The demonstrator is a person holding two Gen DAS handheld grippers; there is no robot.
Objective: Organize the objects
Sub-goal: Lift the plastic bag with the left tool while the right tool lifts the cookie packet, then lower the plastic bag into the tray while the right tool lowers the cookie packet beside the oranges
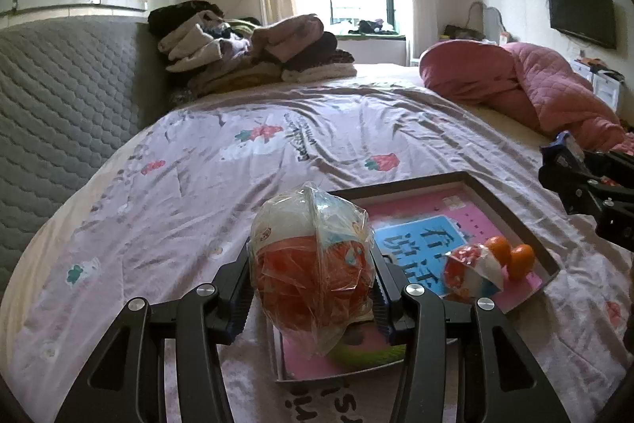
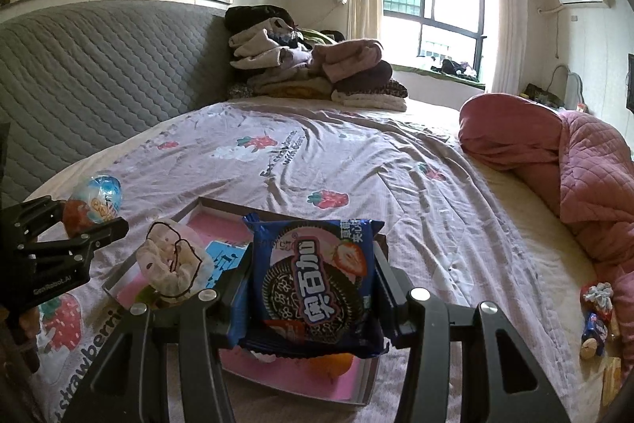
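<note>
My left gripper [image 1: 311, 288] is shut on an egg-shaped toy [image 1: 313, 248], orange and white in clear wrap, held over the near left part of a dark-framed tray [image 1: 507, 201] with a pink lining. In the tray lie a smaller wrapped egg [image 1: 471, 272], two small oranges [image 1: 511, 256] and a green thing [image 1: 368, 351]. My right gripper [image 2: 313, 276] is shut on a blue cookie packet [image 2: 317, 264] above the tray [image 2: 222, 205]. A white wrapped item [image 2: 174, 260] sits in the tray's left part. The left gripper [image 2: 79, 221] with its egg toy [image 2: 97, 201] shows at the left.
The tray rests on a strawberry-print bedsheet [image 1: 277, 145]. Folded clothes [image 1: 257, 46] are piled at the far side, and a pink quilt [image 1: 535, 86] is bunched at the right. A grey padded headboard [image 1: 59, 98] runs along the left. Several small snacks [image 2: 594, 320] lie near the quilt.
</note>
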